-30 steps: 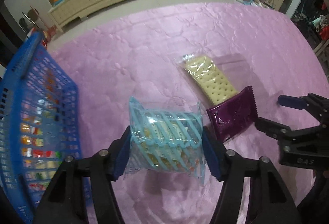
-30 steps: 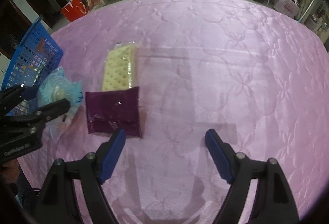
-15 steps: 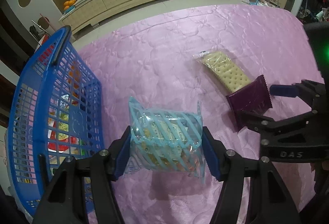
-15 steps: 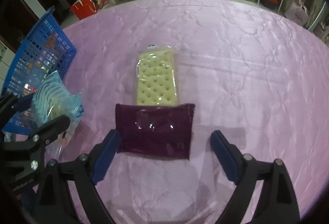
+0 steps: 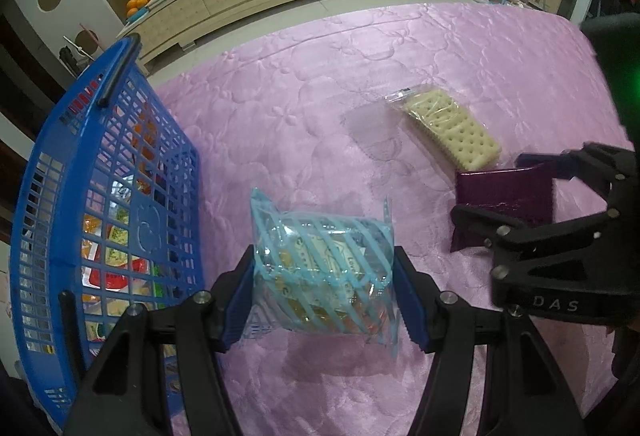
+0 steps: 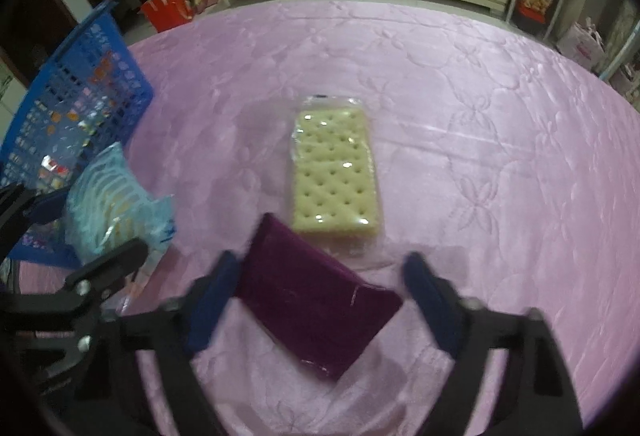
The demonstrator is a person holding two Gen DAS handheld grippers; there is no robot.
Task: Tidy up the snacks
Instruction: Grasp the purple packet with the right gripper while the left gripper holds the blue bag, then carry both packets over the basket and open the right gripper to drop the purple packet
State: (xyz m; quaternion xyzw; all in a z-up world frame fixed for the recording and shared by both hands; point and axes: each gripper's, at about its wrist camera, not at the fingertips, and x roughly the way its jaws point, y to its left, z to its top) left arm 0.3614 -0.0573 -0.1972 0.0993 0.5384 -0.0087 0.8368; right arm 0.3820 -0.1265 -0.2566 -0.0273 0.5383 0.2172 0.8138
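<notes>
1. Leftmost, the blue basket [image 5: 108,196] stands just left of the left gripper [image 5: 324,300], already holding several snacks.
2. Next, that gripper's blue pads pinch the striped blue packet [image 5: 320,272] by its two ends, clear of the pink cloth [image 5: 320,84]; the basket lies to its left.
3. Rightward, the right gripper [image 6: 320,300] is spread, straddling the purple packet [image 6: 316,312], which lies skewed between its fingers.
4. Beyond it, touching, lies the cracker pack [image 6: 334,176], long axis pointing away.
</notes>
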